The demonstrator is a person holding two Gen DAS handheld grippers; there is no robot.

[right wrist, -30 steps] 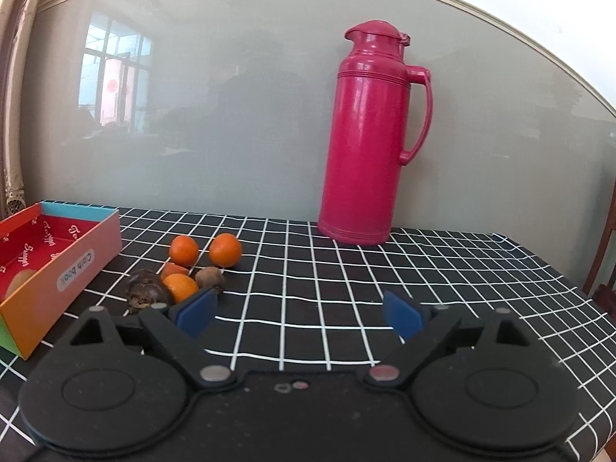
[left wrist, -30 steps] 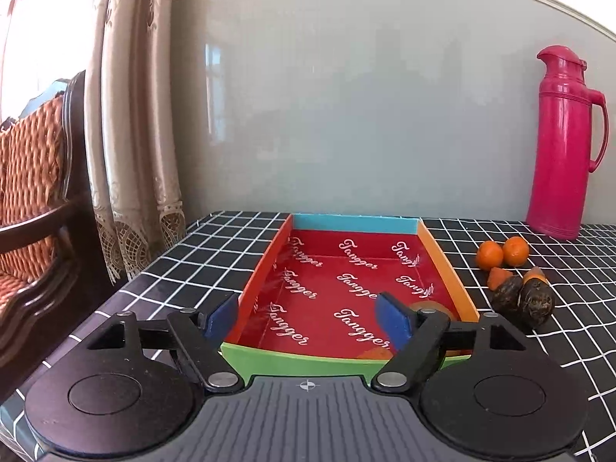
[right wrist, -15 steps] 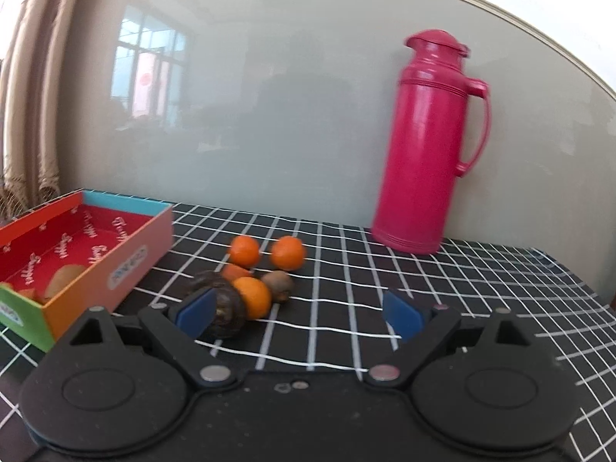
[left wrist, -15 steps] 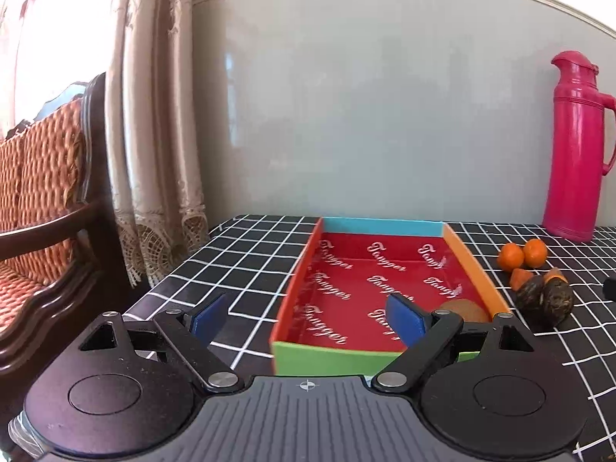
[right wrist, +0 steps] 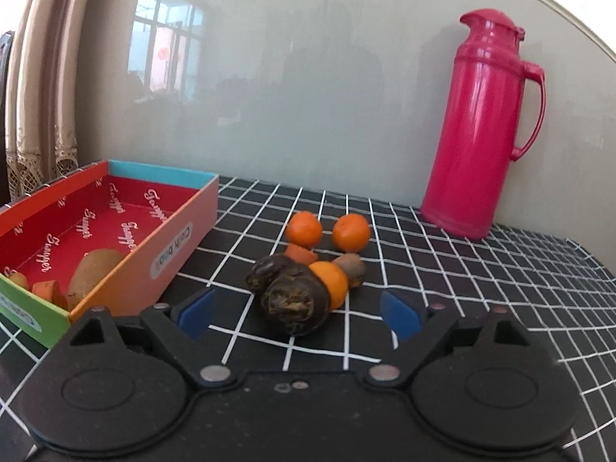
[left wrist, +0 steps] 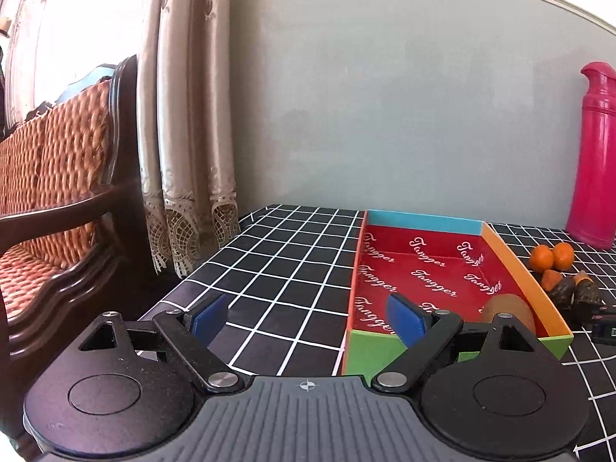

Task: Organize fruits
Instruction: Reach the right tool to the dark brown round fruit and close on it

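Observation:
A colourful cardboard box (right wrist: 181,227) with a red printed floor holds a brown kiwi (right wrist: 94,269) and small orange pieces (right wrist: 46,288). To its right on the table lie two dark mangosteens (right wrist: 296,300), several small oranges (right wrist: 304,227) and a small brown fruit (right wrist: 352,265). My right gripper (right wrist: 298,313) is open and empty, its jaws on either side of the nearest mangosteen, just short of it. My left gripper (left wrist: 308,319) is open and empty, left of the box (left wrist: 519,269); the kiwi (left wrist: 508,310) and fruit pile (left wrist: 577,292) show there too.
A tall pink thermos (right wrist: 481,131) stands at the back right by the wall. The table has a black cloth with a white grid (right wrist: 481,288). A wooden wicker-backed chair (left wrist: 57,177) and lace curtains (left wrist: 181,115) stand left of the table's edge.
My right gripper has moved left and closer to the fruit pile, now bracketing the front mangosteen. My left gripper has drifted left, away from the box. Both stayed open.

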